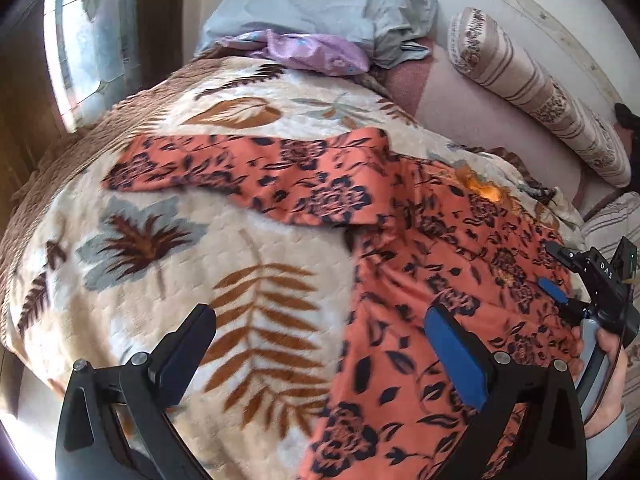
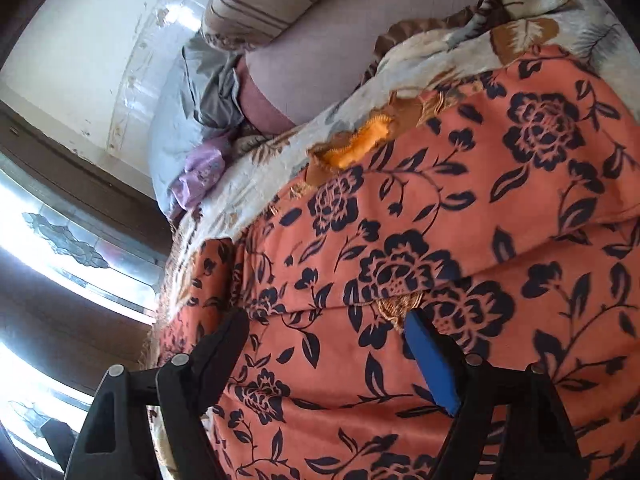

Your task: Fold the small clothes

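Spread across the bed on a cream blanket (image 1: 168, 280) printed with brown and grey leaves: an orange garment (image 1: 420, 288) patterned with dark navy flowers, one sleeve (image 1: 248, 168) stretched out sideways over the blanket, the body running down toward the lower edge of the left wrist view. Left tool (image 1: 320, 344) wide open above the blanket and the garment's edge, gripping nothing, one blue pad (image 1: 456, 356) over the fabric, the other finger over bare blanket. Right tool (image 2: 324, 344) likewise spread wide, empty, poised close over the garment (image 2: 460, 240) near a fold with a bit of tan trim showing; also seen from the left wrist view at the far edge (image 1: 560, 276), held by a hand (image 1: 604, 380). Yellow-orange lining (image 2: 360, 144) exposed at the neckline. At the head of the bed, a grey pillow (image 1: 320, 4), a crumpled lilac cloth (image 1: 304, 50), and a striped bolster (image 1: 532, 92) against the wall. Bright window (image 1: 80, 40) beside the bed.
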Available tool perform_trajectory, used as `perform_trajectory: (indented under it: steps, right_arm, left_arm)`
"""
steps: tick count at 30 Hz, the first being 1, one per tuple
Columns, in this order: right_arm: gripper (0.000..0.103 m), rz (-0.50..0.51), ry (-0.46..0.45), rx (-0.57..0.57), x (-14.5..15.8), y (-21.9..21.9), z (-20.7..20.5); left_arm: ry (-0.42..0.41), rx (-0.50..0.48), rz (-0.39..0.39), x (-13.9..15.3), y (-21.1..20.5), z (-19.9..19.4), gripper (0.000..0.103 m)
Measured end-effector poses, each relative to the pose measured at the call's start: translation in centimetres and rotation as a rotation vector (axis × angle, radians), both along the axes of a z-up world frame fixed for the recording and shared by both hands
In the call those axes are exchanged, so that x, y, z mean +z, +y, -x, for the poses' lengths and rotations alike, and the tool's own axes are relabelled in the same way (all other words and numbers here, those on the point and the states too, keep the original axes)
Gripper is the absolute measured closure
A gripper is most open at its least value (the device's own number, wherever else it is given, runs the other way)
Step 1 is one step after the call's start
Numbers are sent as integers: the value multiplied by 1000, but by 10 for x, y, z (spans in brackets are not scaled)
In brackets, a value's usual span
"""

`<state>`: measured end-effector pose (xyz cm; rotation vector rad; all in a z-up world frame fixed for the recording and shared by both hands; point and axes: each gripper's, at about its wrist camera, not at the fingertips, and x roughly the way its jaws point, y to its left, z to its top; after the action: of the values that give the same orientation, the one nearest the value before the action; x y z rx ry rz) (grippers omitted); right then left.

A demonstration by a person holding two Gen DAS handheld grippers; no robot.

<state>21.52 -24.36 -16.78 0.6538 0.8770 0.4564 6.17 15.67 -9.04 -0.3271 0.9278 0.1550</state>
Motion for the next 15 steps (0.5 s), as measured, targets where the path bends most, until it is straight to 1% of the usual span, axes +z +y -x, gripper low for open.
perform_trajectory:
  steps: [3,5,6,7,8,9,10,11,12,13,15]
  right_arm:
    - [20,-30,-11,-30,10,-30,13]
    - [20,-56,2,-57,8,-46,18]
    - [20,-62,8,-66,6,-56,24]
    - [20,-68,13,-72,4,-64,30]
    - [20,-76,14,-74,2,-70,37]
    - [20,-79,15,-79,-1,-77,42]
    - [20,-82,18,-88,-3,-82,46]
    - [20,-91,24,-97,-5,-90,50]
    - [20,-100,27,-105,-7,-97,52]
    - [20,-104,27,-116,-7,-107,57]
    - [20,-113,30,-138,-9,-118,59]
  left_arm:
    - [-23,-107,103,4,-37,-50,0]
    - [-15,-174,198,-1,-59,-86,0]
    - [7,-182,258,-8,-66,-106,0]
    - [31,-170,308,-17,-71,-125,0]
    - [40,-163,334,-25,-77,-140,0]
    - [55,-158,333,-34,-80,-158,2]
    - [81,-141,304,-43,-81,-171,7]
    - [107,-106,258,-53,-80,-181,9]
    - [124,-63,234,-62,-76,-187,13]
    - [140,-23,239,-70,-70,-189,14]
    - [163,20,307,-82,-60,-192,14]
